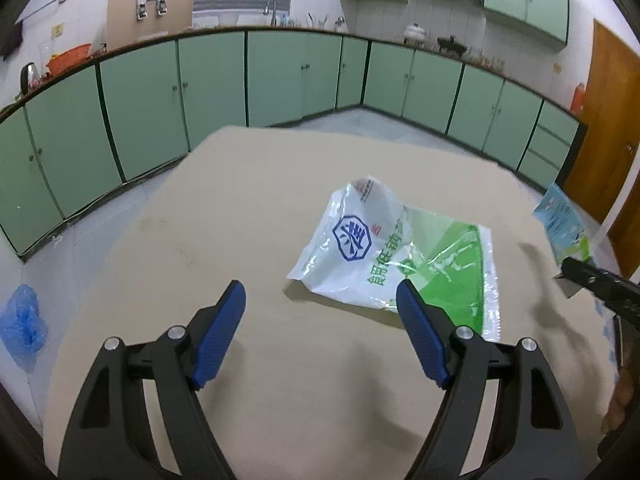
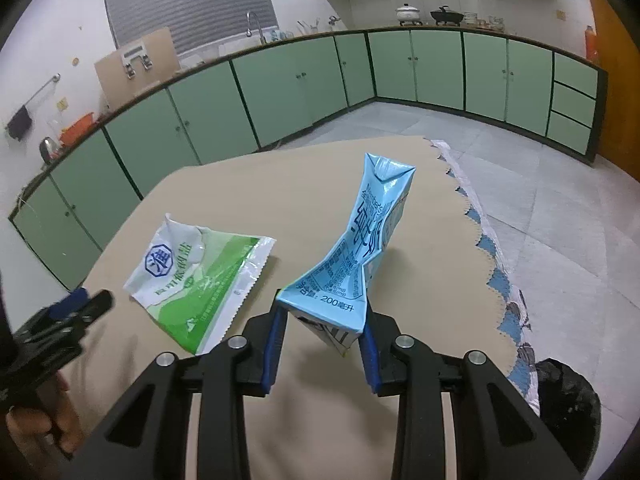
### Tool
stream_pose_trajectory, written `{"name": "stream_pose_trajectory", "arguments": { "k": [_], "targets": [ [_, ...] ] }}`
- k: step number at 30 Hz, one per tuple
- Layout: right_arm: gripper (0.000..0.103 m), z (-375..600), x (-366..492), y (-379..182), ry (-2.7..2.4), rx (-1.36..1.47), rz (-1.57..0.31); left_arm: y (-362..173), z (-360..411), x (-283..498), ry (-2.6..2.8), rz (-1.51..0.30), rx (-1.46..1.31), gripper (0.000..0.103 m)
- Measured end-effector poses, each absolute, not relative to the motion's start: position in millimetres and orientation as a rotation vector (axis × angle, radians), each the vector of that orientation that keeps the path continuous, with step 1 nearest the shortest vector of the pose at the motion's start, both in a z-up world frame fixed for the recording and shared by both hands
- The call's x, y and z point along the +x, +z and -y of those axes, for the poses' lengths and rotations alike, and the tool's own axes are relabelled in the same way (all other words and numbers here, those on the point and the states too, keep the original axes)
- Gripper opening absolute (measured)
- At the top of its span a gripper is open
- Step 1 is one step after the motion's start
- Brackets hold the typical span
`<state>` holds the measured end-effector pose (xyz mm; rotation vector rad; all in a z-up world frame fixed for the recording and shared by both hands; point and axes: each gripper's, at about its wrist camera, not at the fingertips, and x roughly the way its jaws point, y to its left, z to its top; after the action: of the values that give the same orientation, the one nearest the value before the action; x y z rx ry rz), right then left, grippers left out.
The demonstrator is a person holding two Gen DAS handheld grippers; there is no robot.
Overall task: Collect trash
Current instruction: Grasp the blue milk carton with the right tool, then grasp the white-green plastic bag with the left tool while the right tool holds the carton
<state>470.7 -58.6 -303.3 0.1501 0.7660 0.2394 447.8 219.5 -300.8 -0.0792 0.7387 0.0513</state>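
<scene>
A crushed light-blue milk carton (image 2: pixel 352 248) has its bottom end clamped between the blue pads of my right gripper (image 2: pixel 323 312), which is shut on it. The carton's top end points up and away over the beige table (image 2: pixel 280 184). An empty green-and-white plastic bag (image 2: pixel 200 276) lies flat on the table to its left. In the left wrist view the same bag (image 1: pixel 396 252) lies just ahead of my left gripper (image 1: pixel 320 292), right of centre. That gripper is open and empty, its right finger (image 1: pixel 416 320) over the bag's near edge. At the right edge the carton (image 1: pixel 560 220) shows again.
A black trash bag (image 2: pixel 568 400) sits beside the table's right side, below a patterned cloth edge (image 2: pixel 500 260). A blue plastic bag (image 1: pixel 22 320) lies on the floor at left. Green kitchen cabinets (image 1: pixel 200 92) line the far walls. A person's hand (image 2: pixel 40 432) holds the left gripper.
</scene>
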Motion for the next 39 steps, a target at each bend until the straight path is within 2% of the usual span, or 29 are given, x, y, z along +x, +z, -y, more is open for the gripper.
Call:
{"name": "stream_pose_trajectory", "arguments": {
  "k": [12,14,15,16,18,25,39],
  "targets": [
    [0.033,62,482,-308,0.291,0.160,-0.749,-314,-219,493,0.111,-0.810,-0.055,0.074],
    [0.033,63,482,-307,0.292,0.162,-0.748,-317,-220,499,0.085,-0.839,-0.064,0.051],
    [0.033,63,482,-306,0.293,0.159,-0.747,-319,-221,501,0.072,-0.855,-0.068,0.019],
    [0.033,63,481,-306,0.293,0.159,-0.746,-321,-222,502,0.047,-0.867,-0.087,0.008],
    [0.033,64,477,-306,0.293,0.159,-0.744,-318,-222,498,0.022,-0.852,-0.102,0.002],
    [0.033,63,465,-298,0.303,0.155,-0.736,-285,-214,465,0.013,-0.746,-0.099,0.000],
    [0.033,78,415,-249,0.343,0.145,-0.666,-229,-181,401,-0.005,-0.677,-0.095,0.000]
  ]
}}
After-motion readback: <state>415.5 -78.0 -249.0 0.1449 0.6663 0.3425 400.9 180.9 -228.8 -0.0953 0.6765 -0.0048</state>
